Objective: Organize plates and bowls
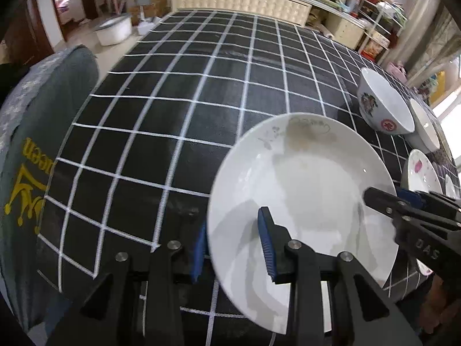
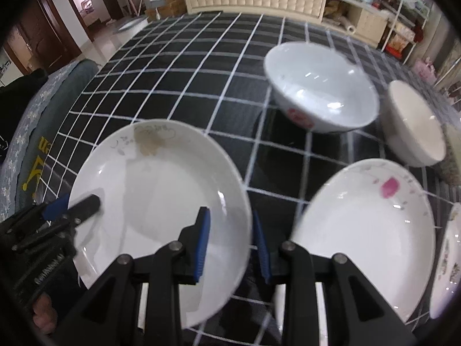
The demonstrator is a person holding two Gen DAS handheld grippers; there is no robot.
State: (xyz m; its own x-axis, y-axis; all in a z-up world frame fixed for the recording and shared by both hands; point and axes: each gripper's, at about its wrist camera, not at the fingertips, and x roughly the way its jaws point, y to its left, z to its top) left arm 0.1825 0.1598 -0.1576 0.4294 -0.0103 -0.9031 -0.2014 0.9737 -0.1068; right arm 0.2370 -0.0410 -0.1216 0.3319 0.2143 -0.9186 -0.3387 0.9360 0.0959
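A white plate with a faint brown mark is held at both sides; it also shows in the right wrist view. My left gripper straddles its left rim, one finger above and one below. My right gripper straddles its right rim the same way and shows in the left wrist view. Whether the pads press the rim is unclear. A pink-flowered plate lies to the right. A bowl with red marks and a plain white bowl stand behind.
The table has a black cloth with white grid lines. A grey cushioned chair back stands at the left edge. Another patterned plate lies at the far right. A cream cabinet stands beyond the table.
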